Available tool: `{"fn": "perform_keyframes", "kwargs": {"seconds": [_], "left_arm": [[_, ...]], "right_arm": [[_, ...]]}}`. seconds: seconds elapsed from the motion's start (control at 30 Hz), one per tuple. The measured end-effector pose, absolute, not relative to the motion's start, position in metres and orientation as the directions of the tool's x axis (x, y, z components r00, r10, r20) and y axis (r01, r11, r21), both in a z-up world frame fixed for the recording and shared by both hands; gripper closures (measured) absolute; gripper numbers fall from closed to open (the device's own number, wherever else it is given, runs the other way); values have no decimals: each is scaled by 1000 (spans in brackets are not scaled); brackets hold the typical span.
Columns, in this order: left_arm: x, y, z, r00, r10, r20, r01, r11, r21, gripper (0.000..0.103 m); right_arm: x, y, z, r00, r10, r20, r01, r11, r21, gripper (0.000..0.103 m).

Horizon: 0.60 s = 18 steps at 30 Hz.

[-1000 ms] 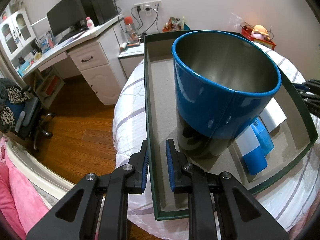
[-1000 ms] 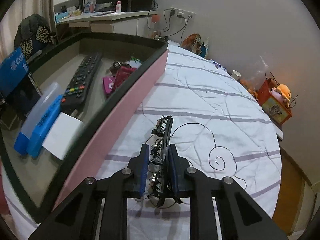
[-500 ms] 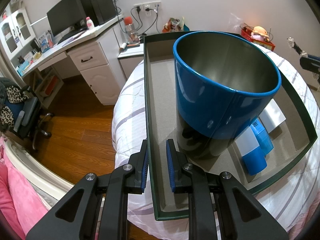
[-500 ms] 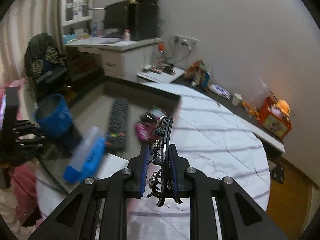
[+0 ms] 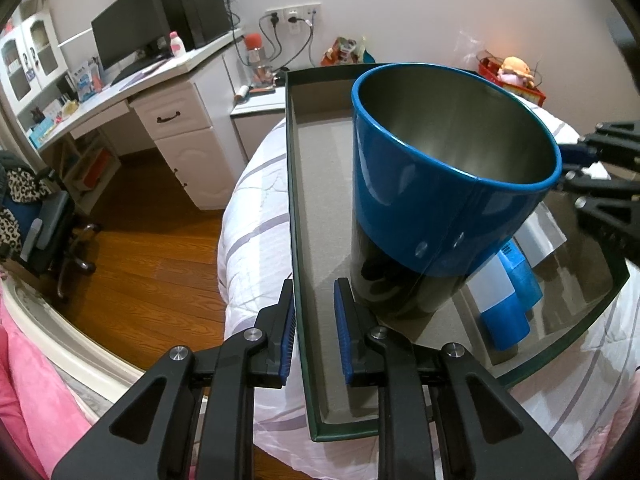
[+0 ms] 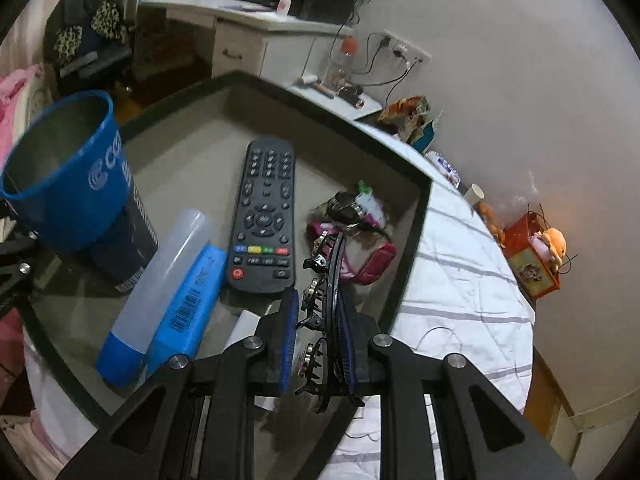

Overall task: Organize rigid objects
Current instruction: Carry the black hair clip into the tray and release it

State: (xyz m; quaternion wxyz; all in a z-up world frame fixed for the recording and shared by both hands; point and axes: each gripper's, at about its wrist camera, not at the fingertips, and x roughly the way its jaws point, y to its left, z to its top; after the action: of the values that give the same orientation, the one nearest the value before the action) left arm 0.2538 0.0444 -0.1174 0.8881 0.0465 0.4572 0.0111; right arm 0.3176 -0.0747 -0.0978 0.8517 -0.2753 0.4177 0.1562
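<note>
A dark green tray (image 5: 294,200) lies on the bed. My left gripper (image 5: 316,332) is shut on the tray's near side wall. A blue and black cup (image 5: 420,216) stands upright in the tray just beyond it. My right gripper (image 6: 318,320) is shut on a black hair clip (image 6: 330,264) with small metal studs and holds it above the tray's right part. Below it lie a black remote (image 6: 264,216), a pale tube with a blue cap (image 6: 160,292), a blue box (image 6: 192,304), a white card (image 6: 244,328) and pink items with keys (image 6: 372,260).
The tray rests on a white quilt with grey stripes (image 6: 452,288). To the left are a wood floor (image 5: 140,240), a white desk (image 5: 160,92) with a monitor and an office chair (image 5: 36,220). A red box with a plush toy (image 6: 536,264) stands by the wall.
My right gripper has carried the hair clip from above the quilt to above the tray and now shows at the right edge of the left wrist view. The left gripper has stayed on the tray wall.
</note>
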Motion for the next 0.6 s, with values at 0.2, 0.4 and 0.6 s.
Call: {"fn": "perform_keyframes", "kwargs": {"seconds": [0.2, 0.4, 0.6], "left_arm": [[255, 47, -119, 584, 50, -810, 27, 996, 81, 85], [255, 49, -120, 585, 44, -810, 28, 997, 74, 84], [256, 50, -121, 584, 43, -810, 26, 997, 71, 83]], "right_arm": [[312, -79, -92, 619, 53, -783, -483, 812, -327, 82], [308, -99, -74, 644, 117, -756, -455, 853, -255, 57], [312, -122, -80, 637, 31, -770, -378, 883, -277, 57]]}}
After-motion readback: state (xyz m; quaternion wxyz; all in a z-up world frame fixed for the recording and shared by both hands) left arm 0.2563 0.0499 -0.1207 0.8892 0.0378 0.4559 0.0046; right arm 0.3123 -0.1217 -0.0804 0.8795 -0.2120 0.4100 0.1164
